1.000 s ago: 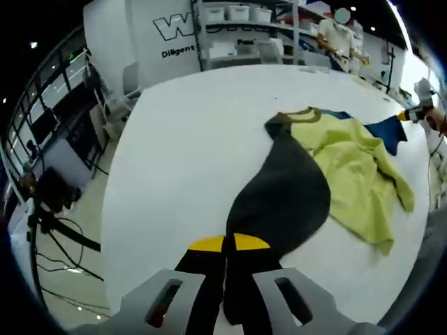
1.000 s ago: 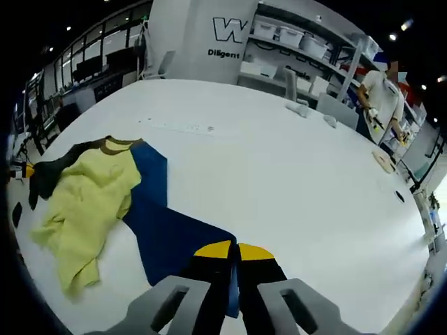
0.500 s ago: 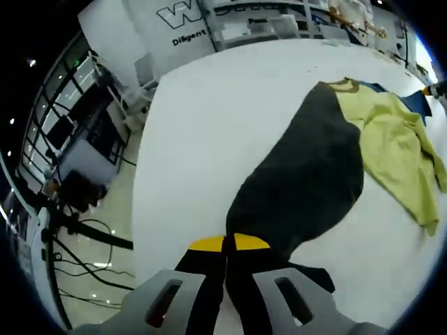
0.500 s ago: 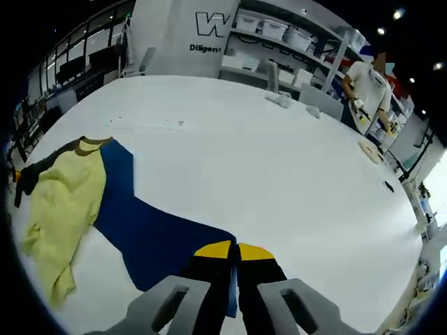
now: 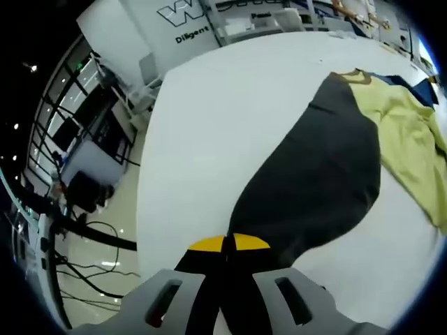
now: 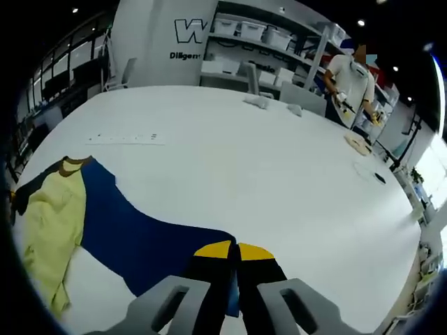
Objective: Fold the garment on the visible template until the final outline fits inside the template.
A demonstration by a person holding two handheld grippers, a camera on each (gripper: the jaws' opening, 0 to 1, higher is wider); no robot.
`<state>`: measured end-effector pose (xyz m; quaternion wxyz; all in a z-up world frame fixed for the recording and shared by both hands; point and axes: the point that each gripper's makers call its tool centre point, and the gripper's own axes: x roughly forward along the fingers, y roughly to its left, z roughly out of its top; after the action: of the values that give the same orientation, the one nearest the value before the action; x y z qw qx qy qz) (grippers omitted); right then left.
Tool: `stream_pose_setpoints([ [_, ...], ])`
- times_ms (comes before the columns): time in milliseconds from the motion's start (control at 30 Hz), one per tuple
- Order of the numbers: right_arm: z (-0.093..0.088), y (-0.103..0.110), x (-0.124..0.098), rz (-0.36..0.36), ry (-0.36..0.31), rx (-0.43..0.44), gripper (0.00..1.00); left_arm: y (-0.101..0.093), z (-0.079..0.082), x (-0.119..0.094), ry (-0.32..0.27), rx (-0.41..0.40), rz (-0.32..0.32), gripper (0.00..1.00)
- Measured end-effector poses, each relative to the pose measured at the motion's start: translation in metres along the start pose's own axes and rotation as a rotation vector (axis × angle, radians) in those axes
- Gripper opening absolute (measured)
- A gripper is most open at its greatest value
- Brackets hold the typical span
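My left gripper (image 5: pixel 225 244) is clamped on the garment's (image 5: pixel 328 174) dark grey panel, which stretches ahead over the white bench (image 5: pixel 209 132) to its yellow part at far right. My right gripper (image 6: pixel 234 251) pinches the same garment's blue panel (image 6: pixel 133 234), running ahead-left. Beyond, the right gripper view alone has a person (image 6: pixel 347 80) at the shelves (image 6: pixel 265 35).

- You have one garment (image 5: pixel 328 174) before you, in three colours: one dark panel, one yellow, one blue.
- You have one white table (image 6: pixel 230 174) under it.
- You hold two grippers: the left gripper (image 5: pixel 225 246) and the right gripper (image 6: pixel 233 251), each with jaws closed on cloth.
- You can count one person (image 6: pixel 347 80) at the far shelves.
- You see three white bins (image 6: pixel 251 29) on the shelf.
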<state>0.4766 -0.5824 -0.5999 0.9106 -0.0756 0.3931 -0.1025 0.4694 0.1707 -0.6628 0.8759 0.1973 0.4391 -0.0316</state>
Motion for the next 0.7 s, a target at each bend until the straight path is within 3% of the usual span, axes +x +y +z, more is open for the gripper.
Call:
stream_pose_setpoints([
  [300, -0.006, -0.016, 0.008, -0.018, 0.025, 0.004, 0.00, 0.009, 0.003, 0.003, 0.008, -0.018, 0.036, 0.02],
  [367, -0.011, -0.016, 0.009, -0.010, 0.047, 0.056, 0.00, 0.008, 0.003, 0.003, 0.009, -0.023, 0.036, 0.03],
  [433, -0.009, -0.012, 0.007, 0.006, 0.026, 0.110, 0.00, 0.010, 0.003, 0.003, 0.010, -0.012, 0.044, 0.05],
  [500, -0.010, -0.012, 0.007, 0.008, 0.027, 0.100, 0.00, 0.011, 0.003, 0.001, 0.011, -0.017, 0.047, 0.07],
  [633, -0.007, -0.009, 0.004, 0.019, 0.003, 0.084, 0.00, 0.019, 0.002, -0.003, 0.014, -0.020, 0.078, 0.21],
  [700, -0.004, -0.002, 0.000, 0.042, -0.020, 0.090, 0.10, 0.021, 0.004, -0.008, 0.004, -0.020, 0.088, 0.29],
])
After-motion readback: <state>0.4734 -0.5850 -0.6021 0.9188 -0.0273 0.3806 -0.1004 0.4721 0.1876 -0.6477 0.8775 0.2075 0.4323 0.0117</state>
